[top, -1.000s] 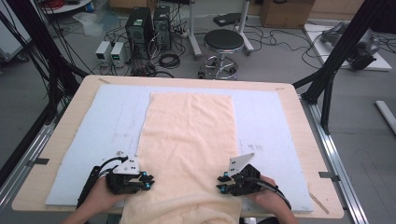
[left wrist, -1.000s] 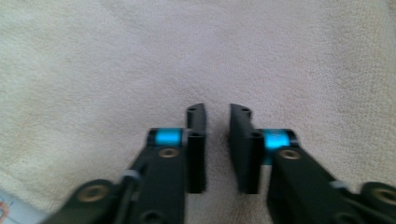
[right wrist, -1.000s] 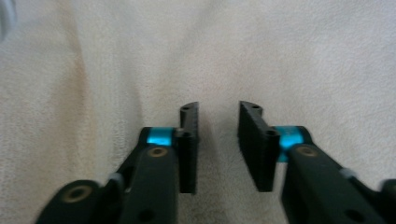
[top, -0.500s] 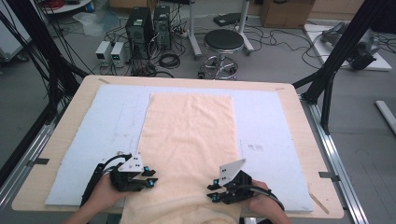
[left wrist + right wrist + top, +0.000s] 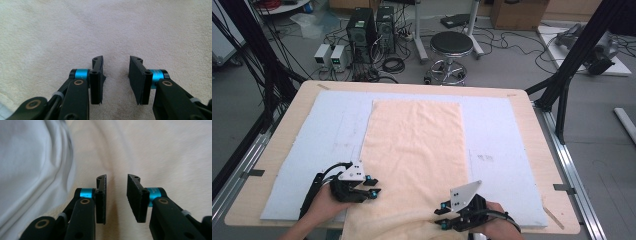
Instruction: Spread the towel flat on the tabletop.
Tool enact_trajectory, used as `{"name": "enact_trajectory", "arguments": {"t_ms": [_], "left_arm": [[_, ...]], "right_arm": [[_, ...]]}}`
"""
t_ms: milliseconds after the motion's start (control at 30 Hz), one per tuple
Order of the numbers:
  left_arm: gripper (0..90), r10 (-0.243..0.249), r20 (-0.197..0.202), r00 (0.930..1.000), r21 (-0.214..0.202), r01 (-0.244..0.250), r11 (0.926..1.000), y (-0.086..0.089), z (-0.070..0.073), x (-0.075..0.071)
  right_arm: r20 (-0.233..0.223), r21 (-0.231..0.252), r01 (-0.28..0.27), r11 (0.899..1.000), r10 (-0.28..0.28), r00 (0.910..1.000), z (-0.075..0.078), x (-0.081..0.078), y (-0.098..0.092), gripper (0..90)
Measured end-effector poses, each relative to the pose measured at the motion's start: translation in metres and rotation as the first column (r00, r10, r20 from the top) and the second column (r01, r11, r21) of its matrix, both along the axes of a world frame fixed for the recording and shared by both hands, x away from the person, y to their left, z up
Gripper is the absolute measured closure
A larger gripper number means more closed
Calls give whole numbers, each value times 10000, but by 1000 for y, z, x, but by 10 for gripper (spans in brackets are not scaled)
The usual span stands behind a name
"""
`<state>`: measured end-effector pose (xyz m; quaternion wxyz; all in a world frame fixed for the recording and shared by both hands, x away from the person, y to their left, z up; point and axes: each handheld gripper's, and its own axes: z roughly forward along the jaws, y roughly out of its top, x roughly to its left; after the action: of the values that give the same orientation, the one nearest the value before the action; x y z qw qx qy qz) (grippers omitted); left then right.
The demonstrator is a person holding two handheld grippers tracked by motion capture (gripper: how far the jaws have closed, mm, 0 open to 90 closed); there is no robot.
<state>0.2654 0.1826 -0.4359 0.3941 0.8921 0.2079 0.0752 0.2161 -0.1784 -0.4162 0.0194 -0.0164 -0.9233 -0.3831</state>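
Left gripper [image 5: 373,192] is seen near the front left of the table [image 5: 277,145], held in the left hand [image 5: 324,202] just at the left edge of the towel [image 5: 417,145]. Its jaws have just been opening and now stand a modest way apart, with nothing pinched; in the left gripper view [image 5: 115,75] only flat towel [image 5: 105,30] is seen through the gap. The hand is laid low, forearm coming in from the bottom edge, and the gripper is pointed across toward the right, roughly level with the tabletop.

Under everything, a pale blue mat [image 5: 332,125] is spread over most of the wooden top. The peach towel is laid lengthwise down the middle, flat at the far end, but bunched into a soft fold along the near edge between the two grippers. That ridge is pretty much the only thing sitting in the way.

Right gripper [image 5: 441,216] is found at the front right, held in the right hand [image 5: 494,227] and pointed left over the rumpled near edge. Its jaws have also just been opening a bit and are parted narrowly, nothing gripped; in the right gripper view [image 5: 116,197] towel is seen between and beyond them, with mat [image 5: 27,170] off to one side.

Behind the table, a stool [image 5: 452,47], computer towers [image 5: 372,27] and loose cables [image 5: 397,65] are scattered on the floor, well clear.
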Motion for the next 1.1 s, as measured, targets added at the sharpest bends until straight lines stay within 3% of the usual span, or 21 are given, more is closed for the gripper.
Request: {"name": "enact_trajectory", "arguments": {"t_ms": [100,200,267,333,400,467,533,567,633,667,800,900,1033,1100], "left_arm": [[635,24,-19,10000,-11,-24,10000,-1,0,-1],[635,-14,-32,10000,-7,14,10000,0,0,0],[631,-21,-27,10000,-6,21,10000,0,0,-1],[624,-79,10,10000,-40,79,10000,0,0,-2],[618,-30,57,10000,-76,31,10000,1,2,-1],[609,143,147,9998,-165,-140,9998,3,4,3],[601,394,217,9990,-381,-386,9985,6,6,8],[598,489,292,9984,-324,-479,9983,6,6,10],[590,773,414,9961,-251,-763,9968,8,6,16],[582,886,482,9949,-192,-878,9960,9,6,18],[557,1540,659,9859,-3,-1543,9880,13,3,31],[542,1895,550,9803,41,-1900,9818,18,1,40],[523,2215,521,9738,-165,-2210,9751,22,1,44],[511,2293,501,9721,-250,-2283,9733,25,3,46]], "right_arm": [[251,-446,221,9988,-209,9995,-8,-1,5,706],[411,-589,504,9970,-480,9980,-11,2,9,815],[-51,-708,51,9975,-55,10000,-12,1,13,868],[139,-828,-327,9960,340,9993,-10,-6,14,862],[-130,-320,-334,9989,330,9994,-3,-2,9,826],[-362,374,232,9990,-218,9991,4,7,0,685],[63,345,955,9948,-958,9954,9,20,-7,674],[508,87,1517,9884,-1520,9871,10,28,-10,626],[828,-197,2240,9744,-2217,9716,8,43,-14,624],[1010,-280,2773,9604,-2732,9566,6,53,-17,618],[1023,-300,3739,9270,-3693,9237,0,80,-27,591],[904,-414,4311,9013,-4264,9000,-6,94,-32,574],[689,-357,4445,8951,-4415,8946,-10,102,-35,546],[791,-211,4567,8894,-4538,8876,-10,105,-36,529]]}}
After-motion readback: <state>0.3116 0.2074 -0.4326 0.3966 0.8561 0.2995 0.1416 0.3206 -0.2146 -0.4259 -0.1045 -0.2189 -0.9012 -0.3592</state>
